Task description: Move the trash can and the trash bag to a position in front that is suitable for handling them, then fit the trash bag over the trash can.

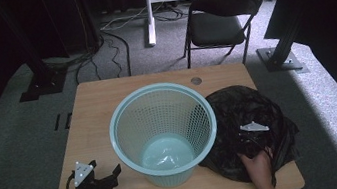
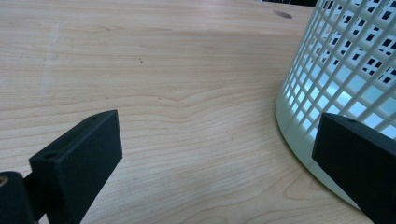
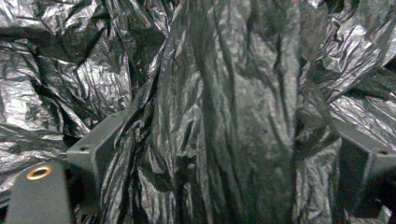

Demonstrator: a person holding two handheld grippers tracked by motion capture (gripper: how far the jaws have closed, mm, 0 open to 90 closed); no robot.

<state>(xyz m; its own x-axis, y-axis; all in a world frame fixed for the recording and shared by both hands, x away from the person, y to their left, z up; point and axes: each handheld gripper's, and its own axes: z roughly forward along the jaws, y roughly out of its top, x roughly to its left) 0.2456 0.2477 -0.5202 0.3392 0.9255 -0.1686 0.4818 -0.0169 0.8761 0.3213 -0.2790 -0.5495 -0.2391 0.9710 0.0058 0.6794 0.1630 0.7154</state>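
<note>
Right now my right gripper is pushed into the black bin bag, which lies crumpled along the right edge of the table, touching the right side of the pale green basket. In the right gripper view my jaws stand apart with a tall ridge of the plastic running between them, its folds lying along my line of reach; they have not closed on it, as far as I can tell. My left gripper rests near the front left corner, jaws wide apart and holding nothing, with the basket's mesh wall just beside one jaw. The bag lies straight ahead of my right jaws, well away from the left ones, so I judge the right hand should pinch that ridge.
</note>
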